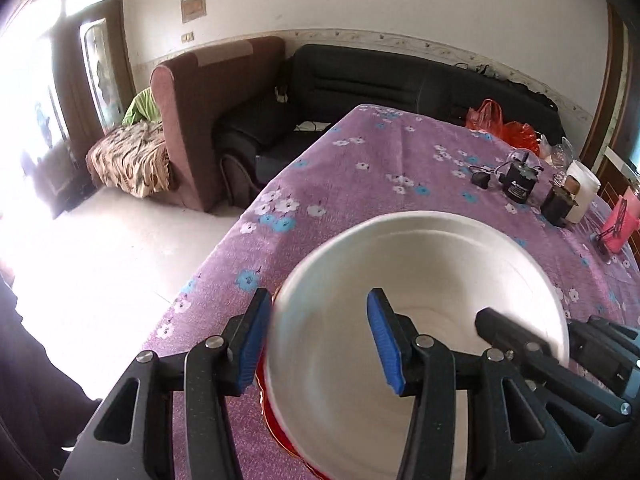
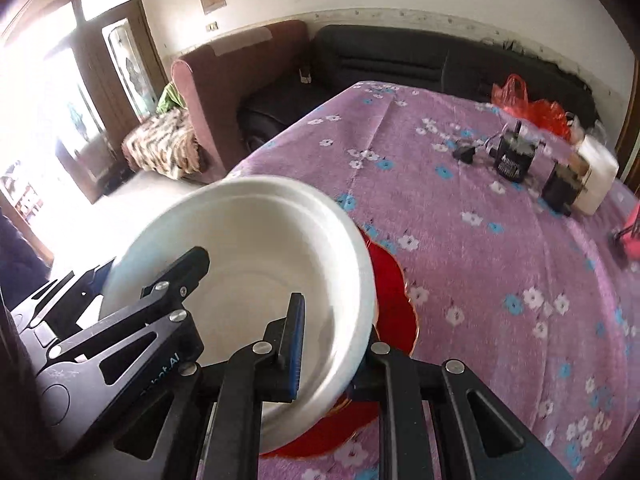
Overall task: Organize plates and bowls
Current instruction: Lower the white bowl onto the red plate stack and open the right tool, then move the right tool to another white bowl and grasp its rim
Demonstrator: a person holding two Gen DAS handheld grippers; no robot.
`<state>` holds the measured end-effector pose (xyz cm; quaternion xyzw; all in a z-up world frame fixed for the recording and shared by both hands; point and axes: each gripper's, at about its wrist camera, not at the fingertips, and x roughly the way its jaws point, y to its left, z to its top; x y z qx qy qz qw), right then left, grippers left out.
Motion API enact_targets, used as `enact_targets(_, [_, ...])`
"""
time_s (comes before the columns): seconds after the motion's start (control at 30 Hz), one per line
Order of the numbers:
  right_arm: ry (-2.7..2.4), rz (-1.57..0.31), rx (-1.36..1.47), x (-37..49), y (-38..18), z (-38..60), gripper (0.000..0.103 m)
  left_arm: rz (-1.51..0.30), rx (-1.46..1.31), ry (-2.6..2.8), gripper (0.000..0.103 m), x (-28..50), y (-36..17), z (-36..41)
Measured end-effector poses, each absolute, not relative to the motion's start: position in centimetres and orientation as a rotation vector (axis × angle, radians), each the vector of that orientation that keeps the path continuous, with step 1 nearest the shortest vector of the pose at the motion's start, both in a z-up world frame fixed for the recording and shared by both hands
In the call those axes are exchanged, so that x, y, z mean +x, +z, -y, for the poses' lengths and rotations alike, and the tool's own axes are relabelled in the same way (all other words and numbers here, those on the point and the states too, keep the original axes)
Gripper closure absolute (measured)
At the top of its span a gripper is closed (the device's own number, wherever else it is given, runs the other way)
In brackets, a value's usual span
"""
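Observation:
A white bowl (image 1: 432,280) (image 2: 248,232) rests tilted over a red plate (image 1: 276,428) (image 2: 394,300) on the purple flowered tablecloth (image 1: 360,168). My left gripper (image 1: 320,344) straddles the bowl's left rim, one blue pad outside and one inside, with a wide gap: open. My right gripper (image 2: 332,344) straddles the bowl's right rim, its blue pad (image 2: 294,344) inside and the other finger under the rim; how tightly it grips cannot be told. Each gripper shows in the other's view.
At the table's far right stand a black jar (image 1: 520,184), a small black box (image 1: 558,204), a white cup (image 1: 584,190), a pink object (image 1: 620,228) and red plastic bags (image 1: 500,120). Sofas (image 1: 224,120) stand beyond the left table edge.

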<state>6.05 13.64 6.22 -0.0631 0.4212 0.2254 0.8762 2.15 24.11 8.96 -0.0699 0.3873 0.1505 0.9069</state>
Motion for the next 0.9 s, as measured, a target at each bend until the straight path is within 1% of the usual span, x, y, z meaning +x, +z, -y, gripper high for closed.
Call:
enact_targets(0.03, [0.464,-0.871,-0.147,6.1,6.1,-13.9,0.085,-0.798,-0.153,0.310,0.047,2.1,8.8,-24.4])
enact_targets(0.07, [0.458,-0.865,-0.156,6.2,6.1,-14.1,0.085,-0.797,-0.156,0.309,0.040,2.0,8.8,-24.4])
enact_targets(0.13, [0.445,-0.855,-0.171,6.4,5.9,-14.3,0.085,-0.784,-0.173,0.305,0.032,1.5,8.8,-25.0])
enact_targets(0.27, [0.437,-0.822,-0.187,6.5,5.9,-14.5,0.085,-0.747,-0.243,0.305,0.030,-0.3,9.4,-26.4])
enact_targets(0.33, [0.444,-0.813,-0.187,6.4,6.0,-14.6,0.081,-0.719,-0.275,0.305,0.029,-1.6,9.8,-26.9])
enact_targets(0.4, [0.449,-0.804,-0.165,6.2,6.3,-14.5,0.068,-0.695,-0.288,0.311,0.028,-2.8,10.2,-27.1])
enact_targets(0.43, [0.451,-0.795,-0.151,6.1,6.4,-14.3,0.065,-0.683,-0.292,0.311,0.028,-3.5,10.4,-27.2])
enact_targets(0.5, [0.450,-0.775,-0.124,5.8,6.8,-14.0,0.053,-0.658,-0.291,0.325,0.027,-4.8,10.6,-27.2])
enact_targets(0.53, [0.455,-0.766,-0.109,5.7,7.0,-13.9,0.051,-0.646,-0.288,0.334,0.026,-5.4,10.8,-27.1])
enact_targets(0.6, [0.448,-0.749,-0.098,5.5,7.3,-13.6,0.042,-0.611,-0.277,0.362,0.023,-6.9,11.1,-26.7])
enact_targets(0.77, [0.423,-0.714,-0.053,5.1,8.2,-12.1,0.040,-0.561,-0.239,0.397,0.022,-9.3,12.1,-25.4])
enact_targets(0.9, [0.421,-0.673,0.025,3.6,10.0,-8.5,0.040,-0.544,-0.233,0.362,0.022,-10.8,13.2,-23.8])
